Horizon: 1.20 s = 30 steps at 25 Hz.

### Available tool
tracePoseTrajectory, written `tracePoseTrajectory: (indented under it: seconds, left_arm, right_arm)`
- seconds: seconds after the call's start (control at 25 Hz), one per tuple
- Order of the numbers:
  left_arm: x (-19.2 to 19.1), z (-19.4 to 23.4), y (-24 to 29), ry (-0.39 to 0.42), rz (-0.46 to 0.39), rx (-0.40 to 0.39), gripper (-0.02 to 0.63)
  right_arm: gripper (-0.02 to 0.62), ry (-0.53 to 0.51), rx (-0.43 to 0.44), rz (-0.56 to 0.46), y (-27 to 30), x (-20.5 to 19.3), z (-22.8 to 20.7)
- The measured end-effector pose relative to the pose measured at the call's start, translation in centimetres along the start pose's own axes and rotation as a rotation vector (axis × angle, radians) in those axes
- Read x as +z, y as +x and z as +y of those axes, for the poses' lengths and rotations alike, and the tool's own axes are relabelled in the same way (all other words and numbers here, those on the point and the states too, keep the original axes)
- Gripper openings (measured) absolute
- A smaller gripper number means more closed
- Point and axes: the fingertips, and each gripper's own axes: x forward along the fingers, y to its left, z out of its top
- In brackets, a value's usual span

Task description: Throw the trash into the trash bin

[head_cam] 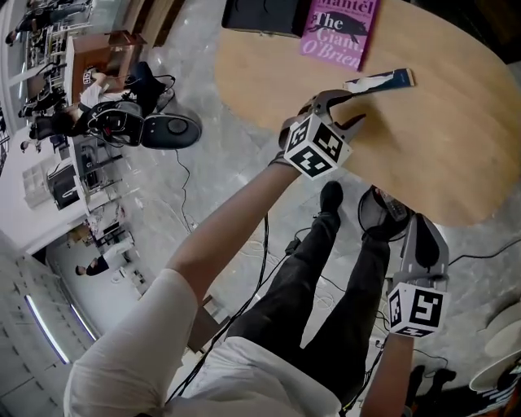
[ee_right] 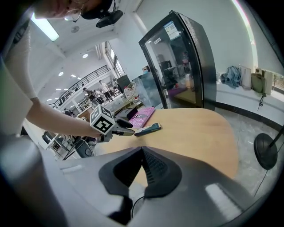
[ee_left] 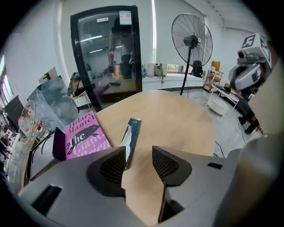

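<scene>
The trash is a flat blue-and-white wrapper point(head_cam: 378, 80) lying on the oval wooden table point(head_cam: 440, 163), just right of a pink book point(head_cam: 338, 31). My left gripper point(head_cam: 356, 108) hangs over the table, its tips a short way from the wrapper. In the left gripper view its jaws point(ee_left: 139, 162) stand open over bare wood, and the wrapper point(ee_left: 131, 137) lies just beyond the left finger, untouched. My right gripper point(head_cam: 381, 208) is low at the table's near edge, beside the person's legs. Its jaws point(ee_right: 142, 165) are shut with nothing in them. No bin can be made out.
A dark flat case point(head_cam: 264, 16) lies left of the book at the table's far side. A standing fan point(ee_left: 191, 42) and a glass-door cabinet point(ee_left: 108, 53) stand beyond the table. Cables and a round black base point(head_cam: 171, 129) lie on the marble floor; white round items point(head_cam: 496, 350) sit at the lower right.
</scene>
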Motion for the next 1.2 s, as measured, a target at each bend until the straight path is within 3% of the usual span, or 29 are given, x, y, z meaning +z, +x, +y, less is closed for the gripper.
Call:
tracePoseTrajectory:
  seconds: [0.44,0.72,0.96,1.2]
  left_arm:
    - [-3.3,2.3,6.2,0.093,0.109,0.025,0.161]
    - [-4.0,2.9,7.6,0.043,0.128,0.032,0.011]
    - [-3.7,1.7,6.2,0.024,0.097,0.013,0.008]
    - [-3.8,0.5,5.4,0.062,0.094,-0.033,0.008]
  right_arm:
    - [0.011,0.003,0.005,0.042,2.0,-4.5,-1.8]
    - [0.011,0.012,-0.013,0.039,2.3,-6.0,-2.9]
    - [0.011,0.014,-0.026,0.034,1.4,-6.1,-2.4]
    - [0.011,0.005,-0.031,0.037,1.7,-6.3,-1.8]
